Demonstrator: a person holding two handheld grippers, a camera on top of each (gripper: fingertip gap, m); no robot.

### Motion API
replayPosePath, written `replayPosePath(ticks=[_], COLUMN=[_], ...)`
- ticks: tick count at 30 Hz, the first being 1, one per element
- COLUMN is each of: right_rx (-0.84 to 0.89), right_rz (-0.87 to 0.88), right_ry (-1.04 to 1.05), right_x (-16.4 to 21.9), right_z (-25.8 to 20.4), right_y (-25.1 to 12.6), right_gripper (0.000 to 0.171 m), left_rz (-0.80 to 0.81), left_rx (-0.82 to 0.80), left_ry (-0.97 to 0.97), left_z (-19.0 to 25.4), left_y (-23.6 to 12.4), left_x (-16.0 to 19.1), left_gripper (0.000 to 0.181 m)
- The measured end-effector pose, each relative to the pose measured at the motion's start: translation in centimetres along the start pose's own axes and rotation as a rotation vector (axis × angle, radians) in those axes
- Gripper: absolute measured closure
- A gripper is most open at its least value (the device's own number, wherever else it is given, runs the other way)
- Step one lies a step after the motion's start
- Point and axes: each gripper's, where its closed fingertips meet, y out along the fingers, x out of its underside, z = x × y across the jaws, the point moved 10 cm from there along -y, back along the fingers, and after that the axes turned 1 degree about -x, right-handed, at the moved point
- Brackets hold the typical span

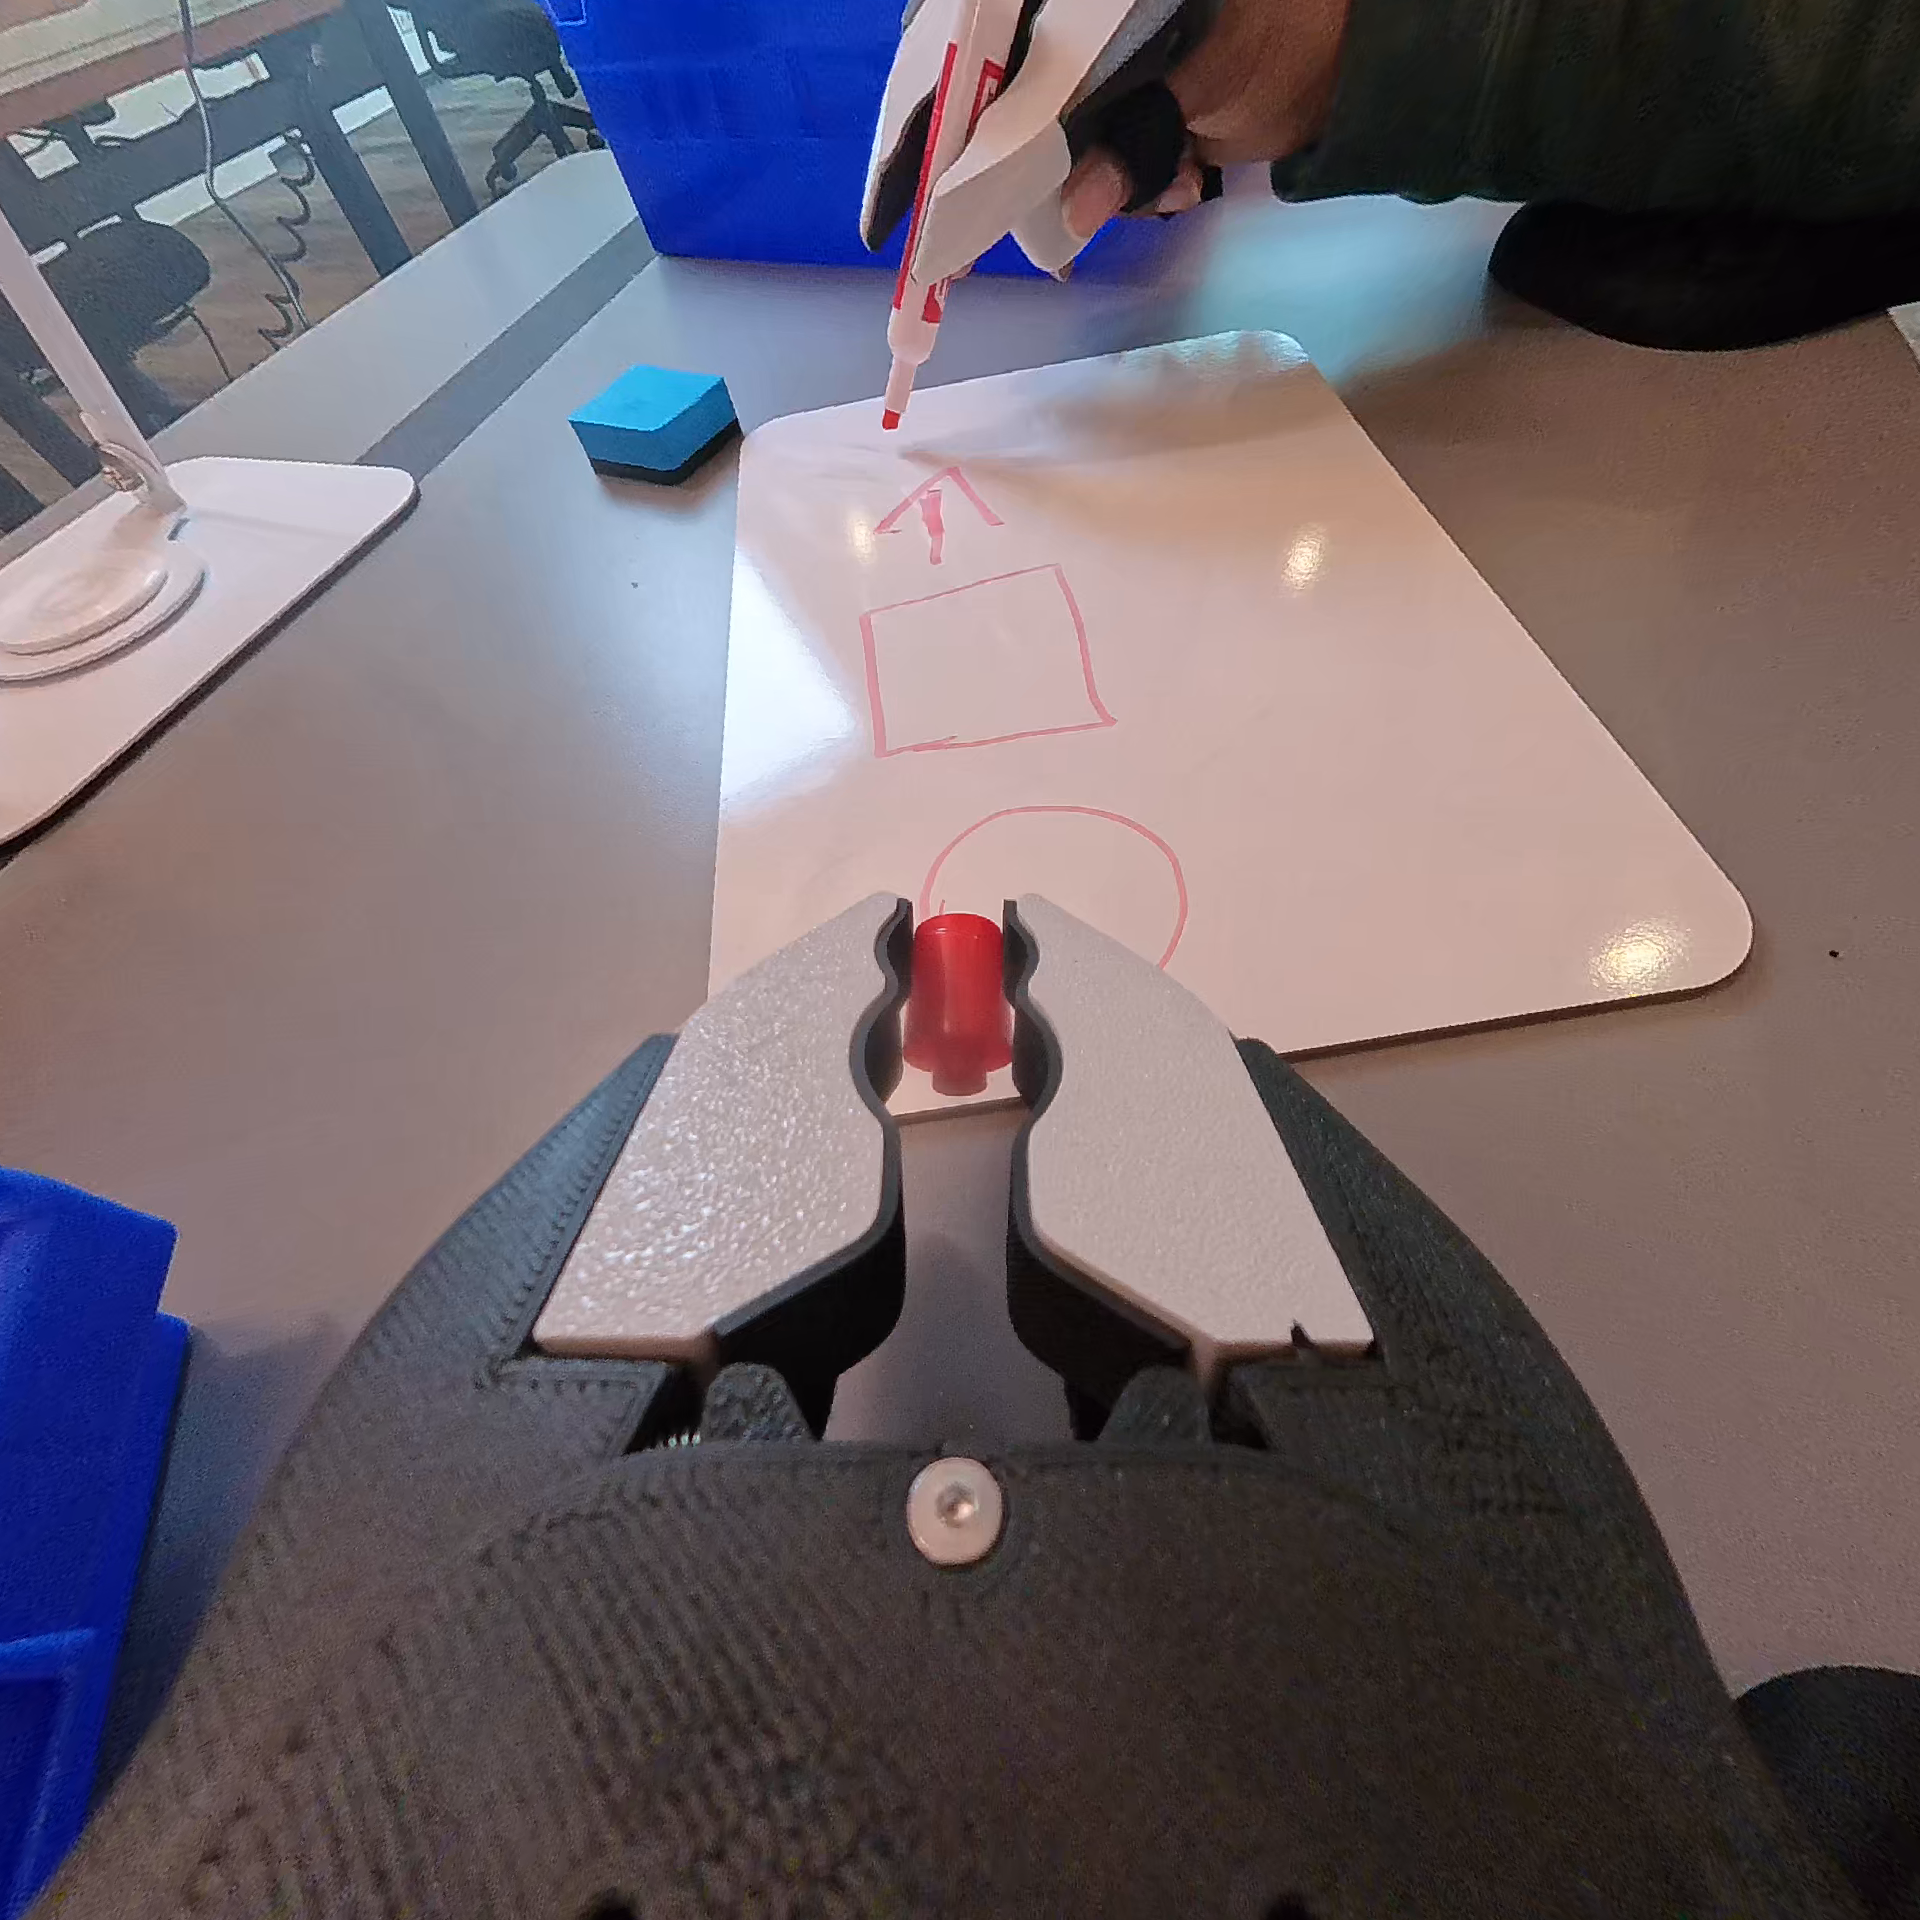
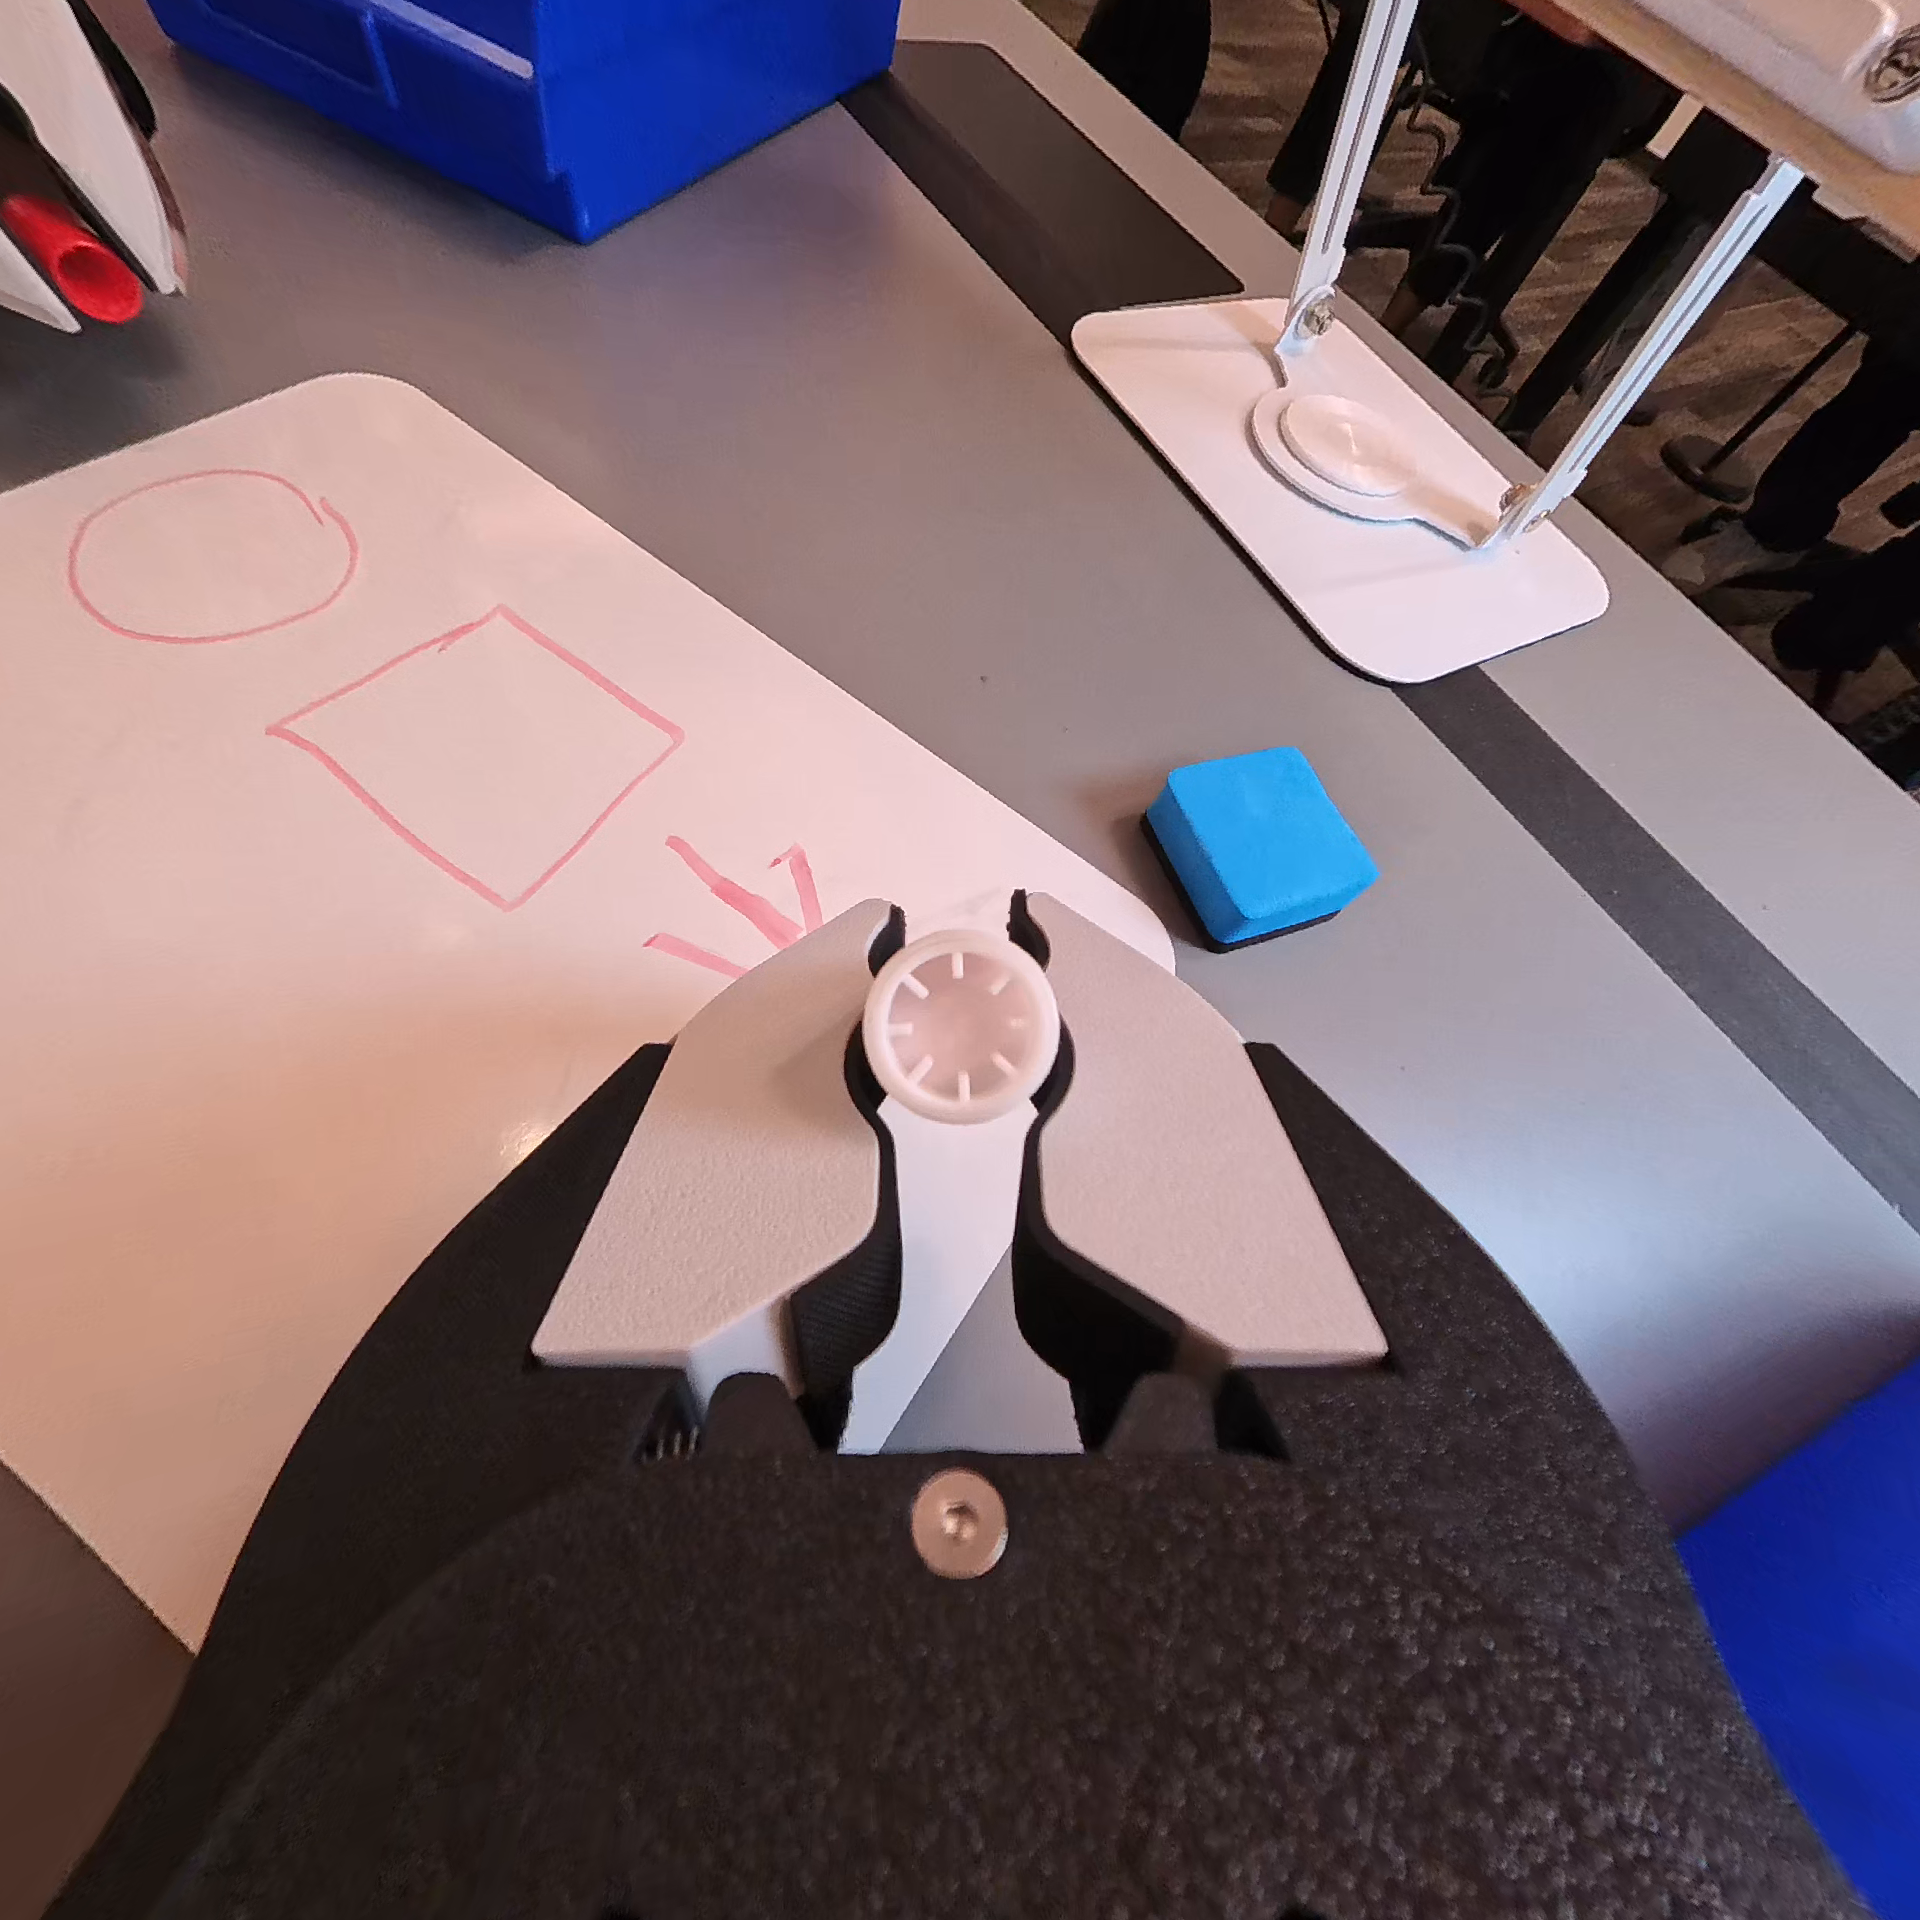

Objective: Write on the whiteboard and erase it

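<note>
A white whiteboard [image 1: 1299, 727] lies flat on the grey table, with a red circle, a square and an arrow-like shape drawn on it. My left gripper [image 1: 956, 925] is shut on the red marker cap [image 1: 956, 987] over the board's near edge. My right gripper [image 2: 958, 920] is shut on the white-bodied red marker [image 2: 961, 1039], seen end-on. In the left wrist view the right gripper [image 1: 935, 208] holds the marker [image 1: 914, 301] upright, its tip at the board's far left corner beside the arrow; I cannot tell if it touches. A blue eraser [image 1: 655, 421] sits left of that corner.
A blue bin [image 1: 748, 125] stands behind the board, and another blue bin [image 1: 62, 1455] is at the near left. A white stand base [image 2: 1351, 499] with slanted legs sits near the table edge beyond the eraser [image 2: 1262, 857]. A sleeved arm [image 1: 1610, 94] reaches in from the far right. The grippers' ends are close to 25 cm from one another. The left gripper is farther from the blue eraser [image 1: 655, 421], some 30 cm, than the right, some 10 cm. My right wrist view [image 2: 1189, 788] looks at it from another angle.
</note>
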Motion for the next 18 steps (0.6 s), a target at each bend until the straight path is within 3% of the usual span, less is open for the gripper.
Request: replayPosePath(ticks=[18], right_rx=[-0.058], right_rz=[-0.077], right_ry=[-0.071], right_x=[-0.1], right_z=[-3.0], right_y=[-0.8], right_gripper=[0.151], left_rz=[-0.006], left_rx=[-0.003], left_ry=[-0.003], left_z=[-0.2], left_y=[0.0], left_x=[0.1], left_gripper=[0.165])
